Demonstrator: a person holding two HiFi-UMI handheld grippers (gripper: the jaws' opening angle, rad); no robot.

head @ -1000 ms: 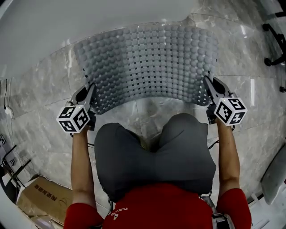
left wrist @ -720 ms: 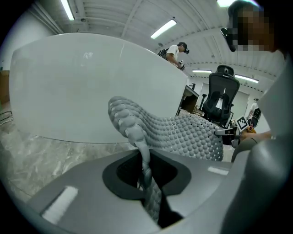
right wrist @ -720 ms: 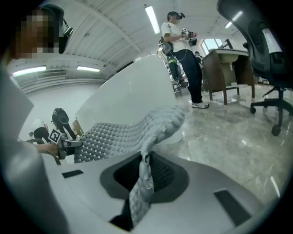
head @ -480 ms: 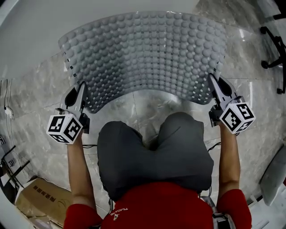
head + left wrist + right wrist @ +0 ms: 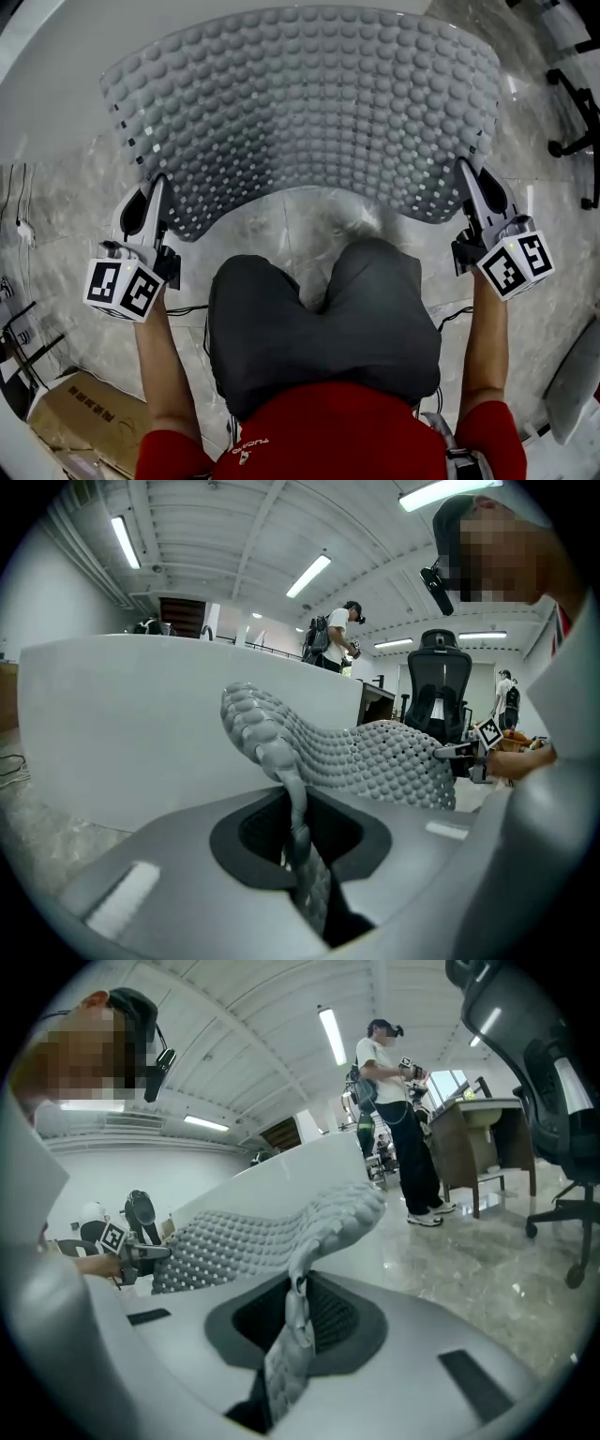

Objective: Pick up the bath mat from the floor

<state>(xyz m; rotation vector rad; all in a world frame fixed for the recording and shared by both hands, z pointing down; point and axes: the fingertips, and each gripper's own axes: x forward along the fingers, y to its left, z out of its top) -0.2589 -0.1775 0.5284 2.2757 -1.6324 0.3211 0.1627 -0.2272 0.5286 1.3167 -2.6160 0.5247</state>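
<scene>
**Two grippers clamped on one mat, lifted between them**

Head view: I see the bath mat [image 5: 300, 103] stretched wide in front of me, grey, covered in round bumps and dotted with small holes. It bows in a broad arc, and its near edge curves above my knees [image 5: 323, 319]. The left gripper [image 5: 157, 185] is closed on the mat's near left corner, and the right gripper [image 5: 466, 171] is closed on the near right corner. The near edge is clear of the marble floor [image 5: 309, 225]. I cannot tell whether the far edge touches anything. A white wall [image 5: 56, 75] runs behind the mat at the upper left. A cardboard box [image 5: 80, 412] lies on the floor at the lower left, well apart from the mat.

Left gripper view: the jaws are pressed together on the mat's edge, which stands upright between them as a thin folded strip. From there the bumpy sheet rises and sweeps away to the right, hanging in the air in front of the white wall and ending at the other gripper. An office chair [image 5: 441, 682] stands behind it.

Right gripper view: the jaws pinch the mat's edge here too, with the strip upright in the gap. The sheet runs off to the left toward the other gripper. A standing person [image 5: 398, 1119] is beside a desk [image 5: 478, 1138] in the background.
</scene>
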